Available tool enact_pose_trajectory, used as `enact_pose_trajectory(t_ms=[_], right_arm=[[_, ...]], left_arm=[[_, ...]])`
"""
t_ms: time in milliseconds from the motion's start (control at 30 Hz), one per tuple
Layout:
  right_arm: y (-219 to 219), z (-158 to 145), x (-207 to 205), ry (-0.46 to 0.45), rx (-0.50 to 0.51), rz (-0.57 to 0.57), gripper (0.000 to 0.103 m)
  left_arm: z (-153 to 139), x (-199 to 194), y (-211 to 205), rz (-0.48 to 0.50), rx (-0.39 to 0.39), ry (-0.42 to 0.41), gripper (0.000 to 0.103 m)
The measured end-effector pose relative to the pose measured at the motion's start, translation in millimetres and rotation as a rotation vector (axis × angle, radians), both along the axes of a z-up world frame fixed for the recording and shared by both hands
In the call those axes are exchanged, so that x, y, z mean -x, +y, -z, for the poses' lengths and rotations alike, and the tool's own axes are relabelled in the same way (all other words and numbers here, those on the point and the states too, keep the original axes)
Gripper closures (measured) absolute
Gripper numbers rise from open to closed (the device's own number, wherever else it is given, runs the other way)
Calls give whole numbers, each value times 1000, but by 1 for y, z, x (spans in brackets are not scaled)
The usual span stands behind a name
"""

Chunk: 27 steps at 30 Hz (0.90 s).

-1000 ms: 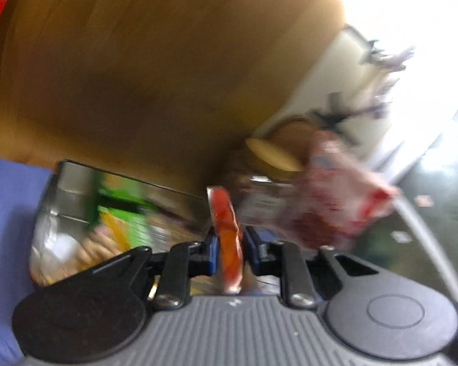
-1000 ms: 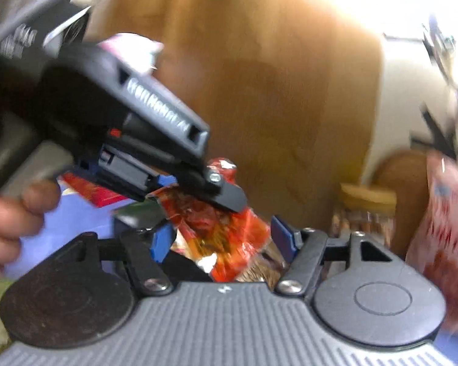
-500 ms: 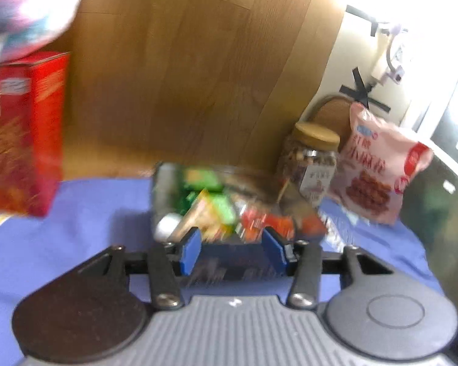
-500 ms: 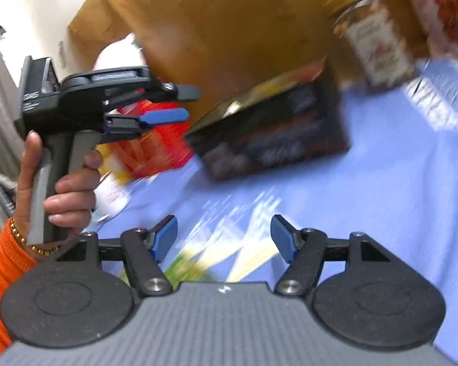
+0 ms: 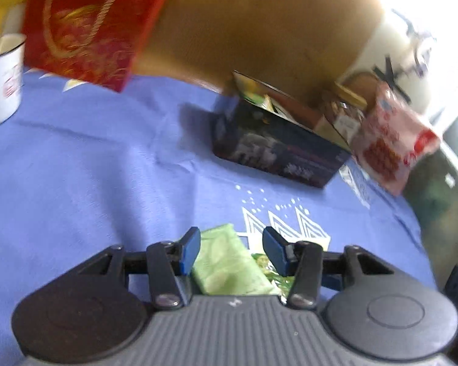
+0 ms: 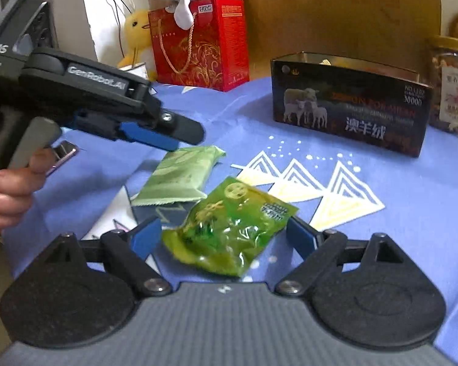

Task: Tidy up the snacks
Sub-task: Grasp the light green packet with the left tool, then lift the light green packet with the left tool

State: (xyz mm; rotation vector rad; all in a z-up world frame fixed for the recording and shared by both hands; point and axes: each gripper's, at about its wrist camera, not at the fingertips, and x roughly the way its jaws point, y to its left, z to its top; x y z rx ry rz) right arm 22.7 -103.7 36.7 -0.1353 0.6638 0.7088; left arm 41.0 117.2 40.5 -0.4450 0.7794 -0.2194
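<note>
Only the right wrist view shows both tools: the right tool point(image 6: 223, 238), jaws just widened, straddles the glossy green packet point(image 6: 229, 231) without pressing; the left tool point(image 6: 168, 135) hovers over the pale green packet point(image 6: 180, 177), its jaws just opened too, parted clear of it. The dark box point(image 6: 351, 113) stands beyond on the table point(image 6: 412, 183) — bare blue cloth lies between.

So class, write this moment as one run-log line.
left gripper: open, opening, over pale green packet | right gripper: open, opening, around bright green packet | dark box: on cloth

Both wrist views down onto tablecloth point(image 5: 91, 167)
</note>
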Motion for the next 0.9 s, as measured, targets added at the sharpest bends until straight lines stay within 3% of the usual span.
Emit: enact_pose_trajectory(t_ms=[167,300,367,400,467,633,900], right_arm=[[-11,-16,0,-38,-104,37,12],[14,-16,-5,-35,-75,-68,14],[33,-5,-12,-13,-34,-125,22],[41,3,-18,15,-18,-139,38],[44,10,-18,2,-34,-138,44],[25,0,-7,-52,-34,-48,49],[-53,-15,7,-128,-100,189,49]], left_arm=[[11,13,15,-55,69,18,53],[21,18,17,-36,135,47,55],[28,16,11,-22,130,66,59],[30,16,9,-27,125,53,65],[31,17,2,-30,91,38,69],[27,3,-17,45,116,23,69],[7,-16,-102,233,90,-43,70]])
